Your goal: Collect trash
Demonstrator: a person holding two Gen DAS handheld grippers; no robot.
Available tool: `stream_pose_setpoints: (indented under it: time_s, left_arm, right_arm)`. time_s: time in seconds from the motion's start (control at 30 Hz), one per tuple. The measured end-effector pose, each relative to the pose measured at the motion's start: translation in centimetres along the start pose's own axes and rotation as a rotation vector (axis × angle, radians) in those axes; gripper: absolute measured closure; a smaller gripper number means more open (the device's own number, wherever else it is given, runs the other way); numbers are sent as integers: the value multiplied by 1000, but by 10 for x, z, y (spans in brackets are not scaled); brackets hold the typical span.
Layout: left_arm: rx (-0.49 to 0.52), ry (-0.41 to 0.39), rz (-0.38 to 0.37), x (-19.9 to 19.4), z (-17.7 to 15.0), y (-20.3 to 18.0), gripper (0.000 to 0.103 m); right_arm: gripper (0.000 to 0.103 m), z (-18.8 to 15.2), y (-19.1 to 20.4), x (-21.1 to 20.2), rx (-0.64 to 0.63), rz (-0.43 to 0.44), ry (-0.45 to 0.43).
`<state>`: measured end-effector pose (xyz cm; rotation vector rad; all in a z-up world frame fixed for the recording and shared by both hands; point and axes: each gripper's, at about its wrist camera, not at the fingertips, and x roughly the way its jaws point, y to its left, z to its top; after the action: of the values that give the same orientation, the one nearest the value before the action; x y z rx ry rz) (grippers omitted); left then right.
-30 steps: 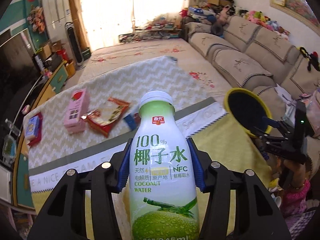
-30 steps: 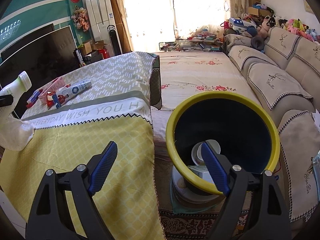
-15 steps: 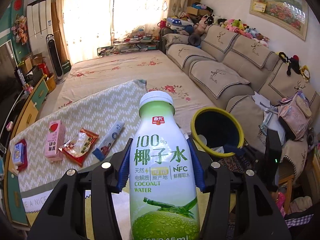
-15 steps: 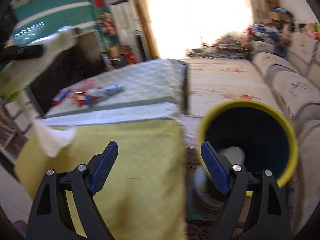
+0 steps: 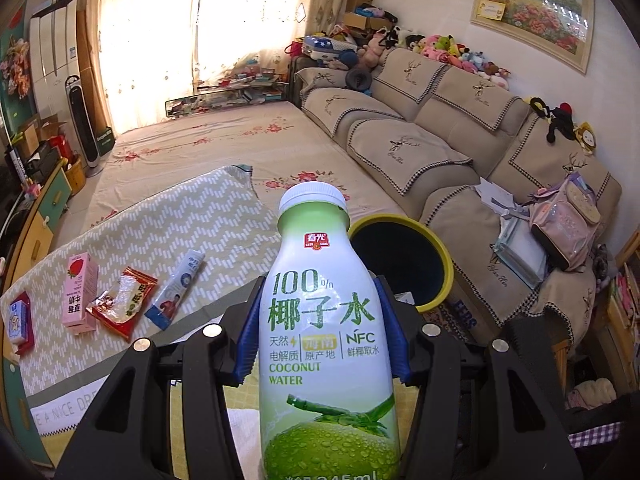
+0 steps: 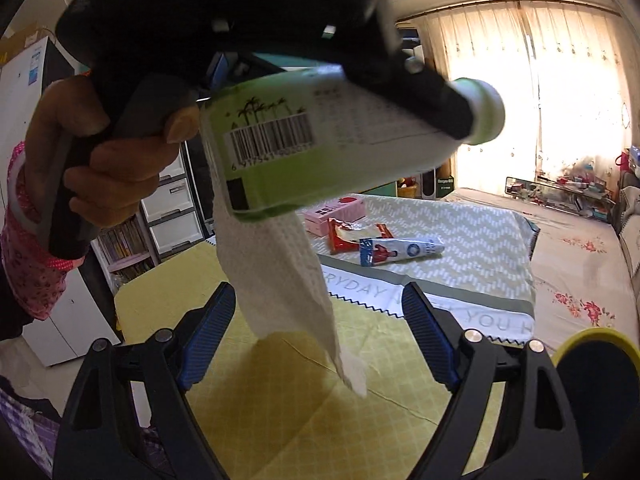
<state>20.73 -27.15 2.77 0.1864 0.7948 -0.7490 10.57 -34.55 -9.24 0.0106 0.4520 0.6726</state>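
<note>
My left gripper (image 5: pixel 320 332) is shut on a green and white coconut water bottle (image 5: pixel 320 320) and holds it in the air. The yellow-rimmed dark bin (image 5: pixel 404 260) stands on the floor just beyond the bottle, to its right. In the right wrist view the bottle (image 6: pixel 328 136) hangs overhead in the left gripper, with a white paper towel (image 6: pixel 280 272) dangling from under it. My right gripper (image 6: pixel 316 336) is open and empty above the yellow cloth, the bin's rim (image 6: pixel 588 340) at its lower right.
On the chevron-cloth table (image 5: pixel 168 224) lie a pink milk carton (image 5: pixel 80 288), a red snack wrapper (image 5: pixel 124 300), a toothpaste tube (image 5: pixel 176 284) and a small blue pack (image 5: pixel 18 320). A sofa (image 5: pixel 460 152) runs along the right. A floral-covered platform lies behind.
The left gripper has carried the bottle up and towards the bin. The right gripper has swung left, away from the bin, and now looks up at the bottle and towel.
</note>
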Motion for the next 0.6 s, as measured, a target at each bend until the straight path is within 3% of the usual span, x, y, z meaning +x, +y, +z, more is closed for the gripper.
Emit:
stream_pose_setpoints:
  time_s: [0.03,0.07,0.1,0.3,0.6]
  left_arm:
    - [2,-2,-3,0,0,-1,51]
    - [2,-6,-4,-2,0,-2,51]
    - [0,-10,-7,-3,0,-2,51]
    - [0,-48,-11,-12,5,-1,51]
    - [25,-51,-47,3,22,-13,55]
  right_arm:
    - [76,-2,0,4,6,18,22]
    - [97,-3,-2,8,22,30,47]
    - [101,-6,-4,12,32,27,68]
    - [102,-32,-7,15,39,-30,177]
    - [101,-67,-11,-22,120,-45,188]
